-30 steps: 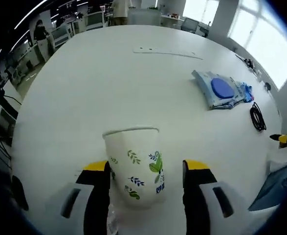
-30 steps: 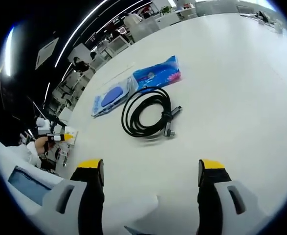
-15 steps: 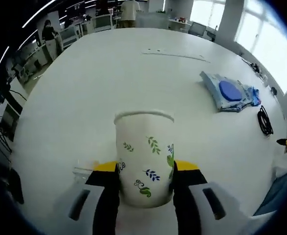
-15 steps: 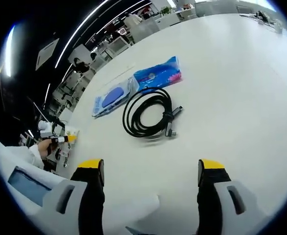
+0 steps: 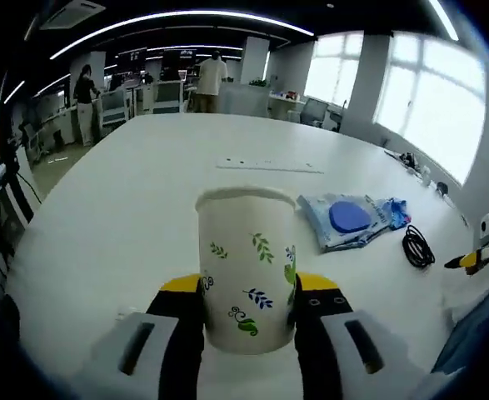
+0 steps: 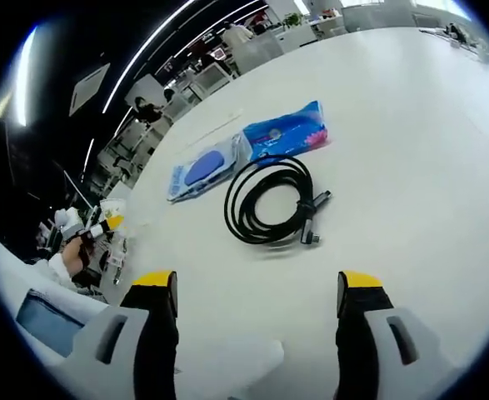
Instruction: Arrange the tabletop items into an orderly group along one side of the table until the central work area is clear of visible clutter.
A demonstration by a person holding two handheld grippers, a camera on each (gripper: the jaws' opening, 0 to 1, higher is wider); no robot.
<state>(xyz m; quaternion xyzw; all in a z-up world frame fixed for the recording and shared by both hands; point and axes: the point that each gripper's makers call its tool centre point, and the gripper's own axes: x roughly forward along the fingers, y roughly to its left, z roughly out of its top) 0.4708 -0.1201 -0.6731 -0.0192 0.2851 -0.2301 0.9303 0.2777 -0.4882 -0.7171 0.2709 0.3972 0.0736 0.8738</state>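
My left tongs (image 5: 246, 304) are clamped on the white paper cup with green and blue leaf print (image 5: 246, 265), upright above the white desk (image 5: 144, 192). My right tongs (image 6: 256, 296) are spread apart, gripping nothing. Ahead of them a coiled black cable (image 6: 271, 202) lies just beside a blue tissue pack (image 6: 288, 134) and a clear bag with a blue disc (image 6: 201, 171).

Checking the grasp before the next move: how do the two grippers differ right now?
The left gripper has its jaws shut on the leaf-printed paper cup; the right gripper stands open and empty. The left looks along the white table; the right looks at a coiled black cable. Both have yellow-tipped jaws.
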